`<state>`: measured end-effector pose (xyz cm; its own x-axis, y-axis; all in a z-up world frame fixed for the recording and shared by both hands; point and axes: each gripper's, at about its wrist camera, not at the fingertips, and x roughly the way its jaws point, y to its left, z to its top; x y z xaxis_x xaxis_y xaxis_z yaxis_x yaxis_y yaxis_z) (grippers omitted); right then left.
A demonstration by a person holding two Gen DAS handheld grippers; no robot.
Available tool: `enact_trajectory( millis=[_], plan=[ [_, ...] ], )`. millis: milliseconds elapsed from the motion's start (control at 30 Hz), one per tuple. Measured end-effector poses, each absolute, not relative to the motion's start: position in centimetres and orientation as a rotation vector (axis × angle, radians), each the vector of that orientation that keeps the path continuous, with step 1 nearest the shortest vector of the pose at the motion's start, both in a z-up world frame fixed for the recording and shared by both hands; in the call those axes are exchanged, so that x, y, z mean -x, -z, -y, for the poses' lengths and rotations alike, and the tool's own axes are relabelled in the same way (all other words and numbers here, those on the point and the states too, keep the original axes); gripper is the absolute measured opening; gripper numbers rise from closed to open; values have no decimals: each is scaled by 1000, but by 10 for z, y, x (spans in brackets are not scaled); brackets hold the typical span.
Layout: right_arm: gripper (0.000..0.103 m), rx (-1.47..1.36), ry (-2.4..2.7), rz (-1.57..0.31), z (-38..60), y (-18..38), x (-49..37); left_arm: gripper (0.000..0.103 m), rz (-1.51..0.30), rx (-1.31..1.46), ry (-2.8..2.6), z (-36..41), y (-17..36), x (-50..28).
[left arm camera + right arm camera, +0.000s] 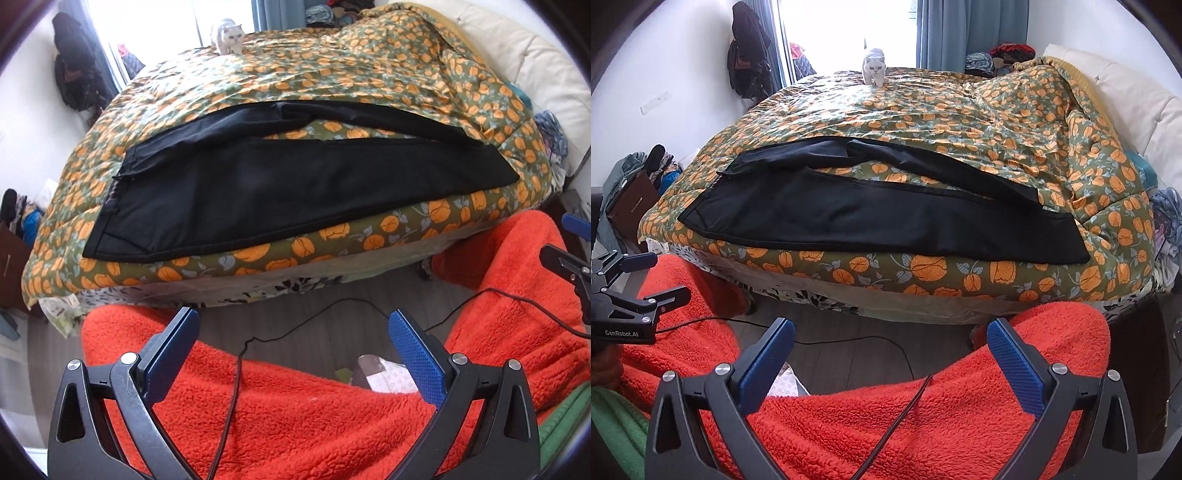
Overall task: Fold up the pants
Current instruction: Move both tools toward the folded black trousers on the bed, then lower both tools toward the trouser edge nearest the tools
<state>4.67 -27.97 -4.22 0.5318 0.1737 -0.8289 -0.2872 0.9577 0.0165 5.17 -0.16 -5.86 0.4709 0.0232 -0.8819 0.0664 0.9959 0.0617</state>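
Pants [258, 192] flat; far leg partly folded, waistband indistinct.

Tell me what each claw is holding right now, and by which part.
Nothing is held. The left claw and the right claw are both open and empty, short of the bed. The black pants lie untouched on the quilt.

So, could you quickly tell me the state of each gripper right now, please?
Left gripper: open, holding nothing, short of the black pants.
Right gripper: open, holding nothing.
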Motion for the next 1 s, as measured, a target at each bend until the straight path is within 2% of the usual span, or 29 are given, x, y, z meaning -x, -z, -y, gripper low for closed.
enact_trajectory(
  millis=[633,1000],
  plan=[
    [103,165,-290,-1209,257,111,-128,102,-1334,-58,-12,-16,127,-129],
    [103,166,-282,-1153,252,108,-153,102,-1321,-27,-47,-26,129,-150]
  ],
)
